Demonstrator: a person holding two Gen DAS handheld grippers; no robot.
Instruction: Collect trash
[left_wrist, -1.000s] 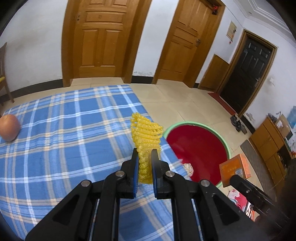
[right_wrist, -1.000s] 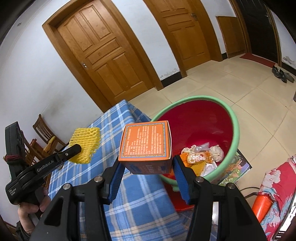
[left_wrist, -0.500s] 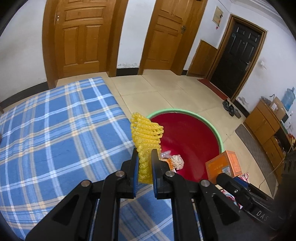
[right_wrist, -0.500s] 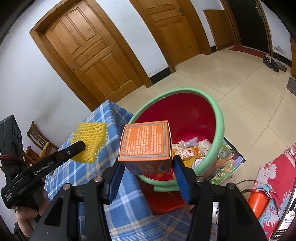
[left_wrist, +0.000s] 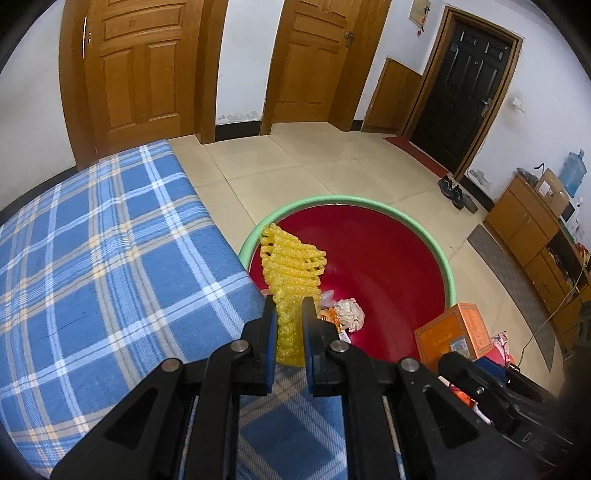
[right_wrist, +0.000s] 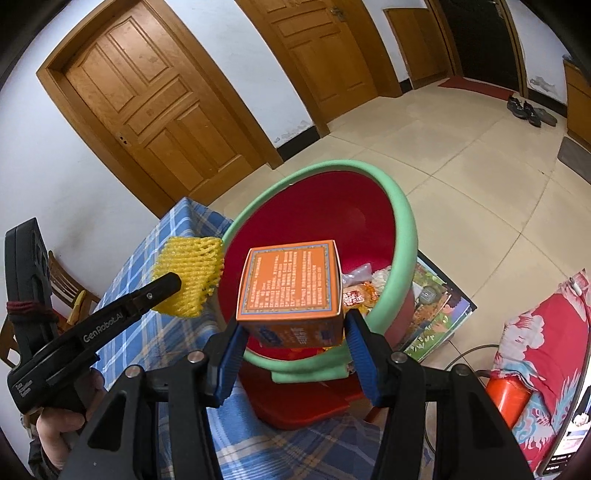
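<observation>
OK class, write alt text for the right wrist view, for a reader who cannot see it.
The right hand-held gripper grips an orange box over a red bin with a green rim that has wrappers in it. At left, the left hand-held gripper holds a yellow foam net near the rim, above a blue plaid cloth.

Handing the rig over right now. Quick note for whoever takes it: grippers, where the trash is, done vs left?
Left gripper: shut on the yellow foam fruit net, held at the near rim of the red bin, over the edge of the blue plaid table.
Right gripper: shut on the orange carton, held over the bin's near rim.
Done: some wrappers already lie in the bin's bottom.
Left: carry both items over the opening and release them, probably the carton first since it looks closer. No other trash shows on the visible part of the table.
</observation>
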